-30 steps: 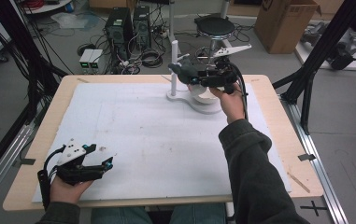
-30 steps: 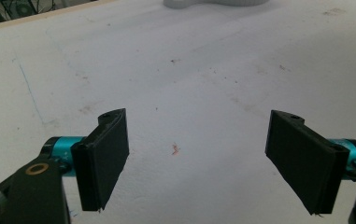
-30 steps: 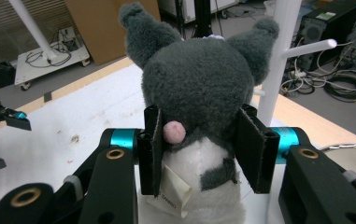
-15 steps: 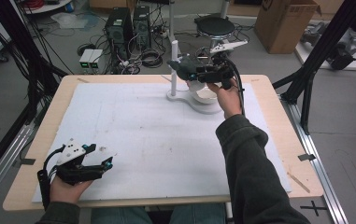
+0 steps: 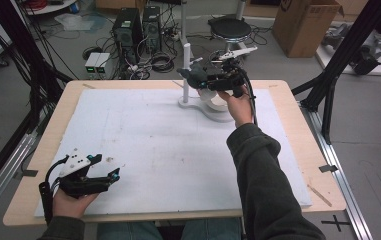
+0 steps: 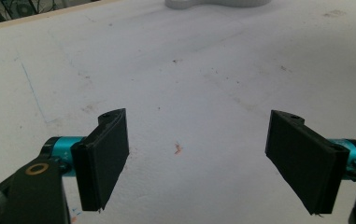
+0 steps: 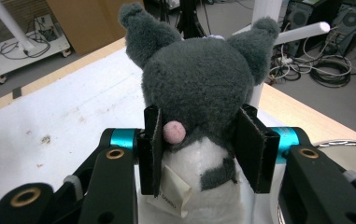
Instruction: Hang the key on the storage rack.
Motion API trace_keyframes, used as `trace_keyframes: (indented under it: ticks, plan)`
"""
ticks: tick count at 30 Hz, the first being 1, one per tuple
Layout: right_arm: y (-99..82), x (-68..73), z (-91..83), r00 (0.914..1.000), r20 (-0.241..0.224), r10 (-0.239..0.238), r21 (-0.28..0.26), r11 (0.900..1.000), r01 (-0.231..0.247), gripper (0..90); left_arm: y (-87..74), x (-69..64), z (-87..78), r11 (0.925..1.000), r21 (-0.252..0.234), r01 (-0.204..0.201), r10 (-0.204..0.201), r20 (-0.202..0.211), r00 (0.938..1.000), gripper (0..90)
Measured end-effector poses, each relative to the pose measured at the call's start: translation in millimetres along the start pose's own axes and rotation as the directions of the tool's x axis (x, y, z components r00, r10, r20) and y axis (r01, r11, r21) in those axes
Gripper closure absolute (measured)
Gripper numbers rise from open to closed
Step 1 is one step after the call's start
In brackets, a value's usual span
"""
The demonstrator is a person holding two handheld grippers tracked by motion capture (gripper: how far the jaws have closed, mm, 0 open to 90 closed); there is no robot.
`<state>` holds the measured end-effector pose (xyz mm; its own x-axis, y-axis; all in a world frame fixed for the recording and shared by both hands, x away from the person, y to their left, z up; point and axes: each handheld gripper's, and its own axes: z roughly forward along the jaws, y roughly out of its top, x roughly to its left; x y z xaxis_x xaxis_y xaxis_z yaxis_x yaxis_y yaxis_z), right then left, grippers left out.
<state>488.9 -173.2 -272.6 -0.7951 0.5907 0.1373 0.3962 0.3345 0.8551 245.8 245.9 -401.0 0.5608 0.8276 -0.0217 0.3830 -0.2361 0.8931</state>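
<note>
Grey plush fills the space between the fingers (image 7: 152,149) of the right gripper (image 7: 199,154): a soft toy (image 7: 196,88) with a dark grey head, two rounded ears, a small pink tail or nub and a white lower body with a paper label hanging from it. Both black pads press into its sides, so the toy is gripped firmly at the waist.

In the high view the right gripper (image 5: 217,79) is held above the far middle of the bench (image 5: 53,120), over a white stand (image 5: 198,102) made of a flat base and an upright post. The soft toy (image 5: 194,76) shows there as a dark shape at the gripper's tip, clear of the white mat (image 5: 168,145) that covers most of the bench. Part of a round rim shows at the lower right of the right gripper view, just beside the gripper.

The left gripper (image 5: 85,175) rests in the person's left hand at the near left corner of the bench, well apart from the toy. In the left gripper view its fingers (image 6: 105,156) stand wide open with nothing between them, only the scuffed white mat (image 6: 189,70) with small reddish specks.
</note>
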Motion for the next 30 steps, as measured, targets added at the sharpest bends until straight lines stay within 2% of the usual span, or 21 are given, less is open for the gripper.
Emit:
trace_keyframes:
  ticks: [30]
  plan:
    - [-3.6, -3.5, 5.2, 0.9997, 0.01, 0.023, 0.011, 0.9997, -0.023, 56.4, 0.2, 1.2, -1.0, 1.0, -0.004, -0.002, 0.001, -0.004, 1.0, 21.8]
